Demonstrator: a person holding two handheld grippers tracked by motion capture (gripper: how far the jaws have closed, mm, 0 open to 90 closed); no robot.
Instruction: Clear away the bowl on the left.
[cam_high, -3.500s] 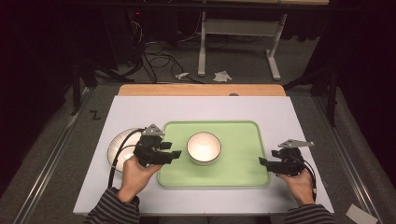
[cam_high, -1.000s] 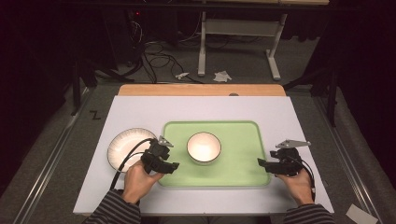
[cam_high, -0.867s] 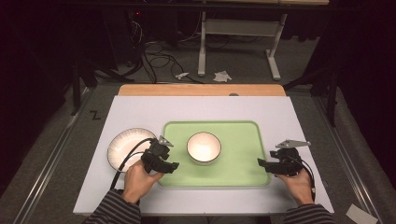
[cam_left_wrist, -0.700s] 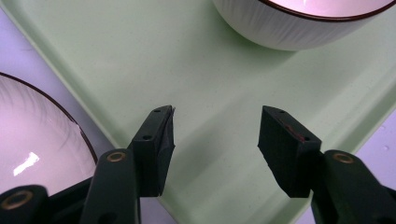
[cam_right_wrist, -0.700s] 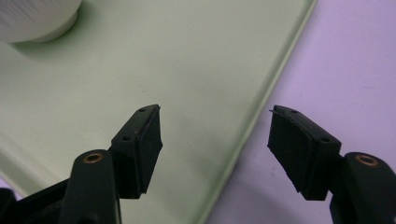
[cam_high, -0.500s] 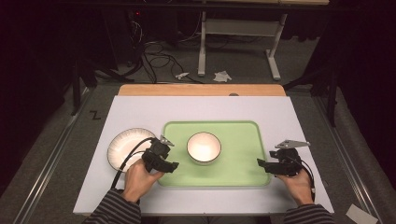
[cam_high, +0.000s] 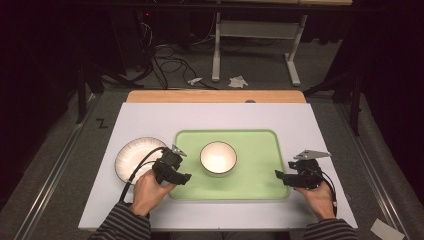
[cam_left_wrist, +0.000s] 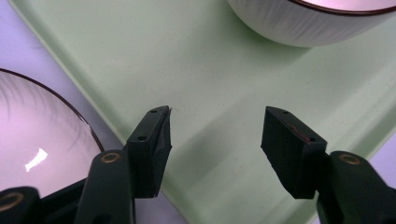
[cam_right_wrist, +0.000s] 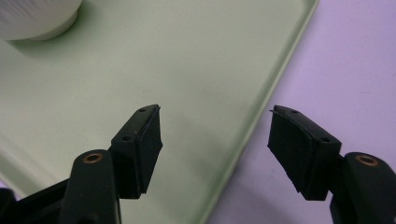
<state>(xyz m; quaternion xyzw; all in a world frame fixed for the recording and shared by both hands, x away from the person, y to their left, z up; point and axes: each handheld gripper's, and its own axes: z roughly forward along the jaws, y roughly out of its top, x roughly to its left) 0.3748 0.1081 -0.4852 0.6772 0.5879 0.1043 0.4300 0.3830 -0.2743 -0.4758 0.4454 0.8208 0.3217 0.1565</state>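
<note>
Dark room, grey carpet, loose cables and a desk frame across the top of the high view; below them a white table (cam_high: 150, 120) with a wooden strip along its far edge.

At centre frame lay one green tray (cam_high: 255, 150), carrying one white bowl (cam_high: 218, 158) in its left half. Just left of the tray, on the bare table, sat one white plate (cam_high: 132, 155) with a dark rim.

Two grippers in all. Left gripper (cam_high: 181, 177) at the tray's lower left corner, held from below in a hand with a striped sleeve. Right gripper (cam_high: 280, 176) at the tray's right edge, likewise held from below.

From the left gripper view: jaws parted, just been opening, nothing between them, hovering over the tray (cam_left_wrist: 210, 84) rim; bowl's (cam_left_wrist: 299, 23) ribbed wall at upper right, plate (cam_left_wrist: 37, 135) at lower left. Ribbing not legible from above.

From the right gripper view: jaws spread wide and empty, straddling the tray (cam_right_wrist: 140, 60) edge, one over green, one over the table (cam_right_wrist: 345, 56); bowl (cam_right_wrist: 37, 18) at upper left.
</note>
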